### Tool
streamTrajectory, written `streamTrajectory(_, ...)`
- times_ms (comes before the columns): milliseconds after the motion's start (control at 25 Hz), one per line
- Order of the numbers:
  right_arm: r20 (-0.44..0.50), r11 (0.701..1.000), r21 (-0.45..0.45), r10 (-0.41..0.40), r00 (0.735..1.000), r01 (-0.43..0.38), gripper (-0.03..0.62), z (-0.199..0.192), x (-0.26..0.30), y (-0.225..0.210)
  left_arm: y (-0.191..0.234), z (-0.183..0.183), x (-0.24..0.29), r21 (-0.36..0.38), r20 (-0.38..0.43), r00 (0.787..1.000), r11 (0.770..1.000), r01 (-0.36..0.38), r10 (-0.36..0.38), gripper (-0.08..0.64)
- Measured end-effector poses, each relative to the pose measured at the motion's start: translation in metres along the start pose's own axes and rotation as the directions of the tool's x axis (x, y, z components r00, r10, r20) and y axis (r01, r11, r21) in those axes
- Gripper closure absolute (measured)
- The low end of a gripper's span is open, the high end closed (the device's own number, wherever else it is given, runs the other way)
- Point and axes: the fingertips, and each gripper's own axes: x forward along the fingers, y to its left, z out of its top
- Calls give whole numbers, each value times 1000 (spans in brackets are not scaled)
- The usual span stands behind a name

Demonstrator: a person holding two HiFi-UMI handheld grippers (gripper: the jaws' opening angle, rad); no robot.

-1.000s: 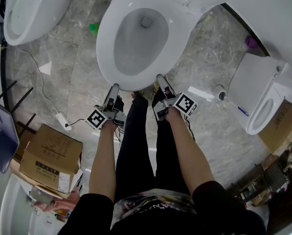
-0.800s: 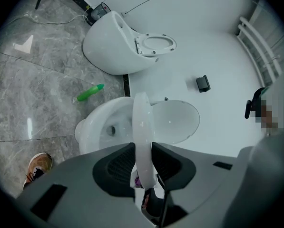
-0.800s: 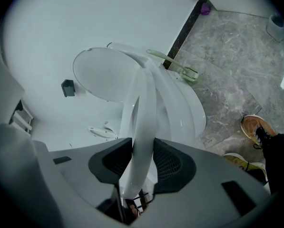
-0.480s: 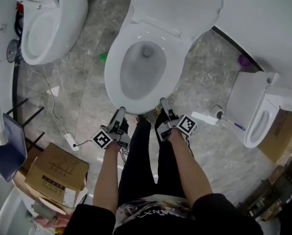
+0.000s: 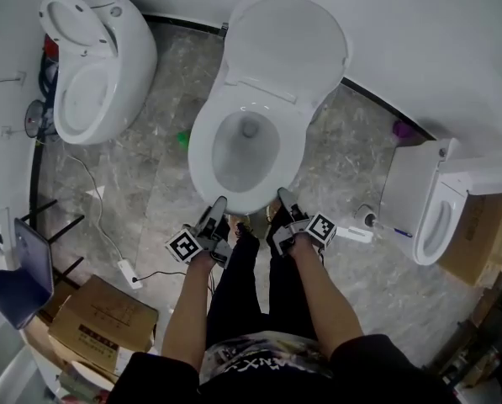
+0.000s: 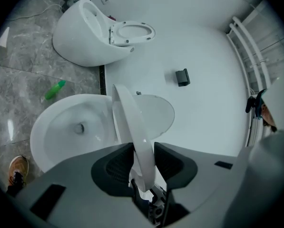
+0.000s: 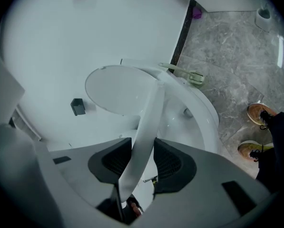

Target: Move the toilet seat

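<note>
The white toilet seat [image 5: 203,160] belongs to the middle toilet, whose lid [image 5: 288,49] stands open against the wall. My left gripper [image 5: 219,206] and right gripper [image 5: 282,198] both hold the seat's front rim. In the left gripper view the seat [image 6: 131,127] runs edge-on between the pads, lifted off the bowl [image 6: 61,132]. The left gripper [image 6: 142,167] grips it while its jaws open a little. In the right gripper view the seat [image 7: 149,122] is clamped in the right gripper [image 7: 141,163], with the lid [image 7: 115,87] behind.
Another toilet [image 5: 95,74] stands at the left and a third [image 5: 431,204] at the right. On the marble floor lie a green bottle [image 5: 183,139], a power strip with its cable [image 5: 129,272], a cardboard box [image 5: 103,318] and a paper roll [image 5: 367,220]. The person's legs stand just below the bowl.
The head view has risen and pulled back, so the toilet looks smaller and its whole lid shows. Both grippers stayed on the seat's front rim and moved up with it.
</note>
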Motion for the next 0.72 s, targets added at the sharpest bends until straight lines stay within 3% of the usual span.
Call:
streamTrajectory(400, 17, 998, 59, 36, 999, -37, 443, 15, -4, 41, -57, 13, 22, 5, -13, 998, 998, 55, -55, 390)
streamTrajectory(720, 61, 980, 169, 98, 993, -107, 451, 34, -6, 73, -97, 18, 41, 64, -68, 996, 996, 57, -53, 386)
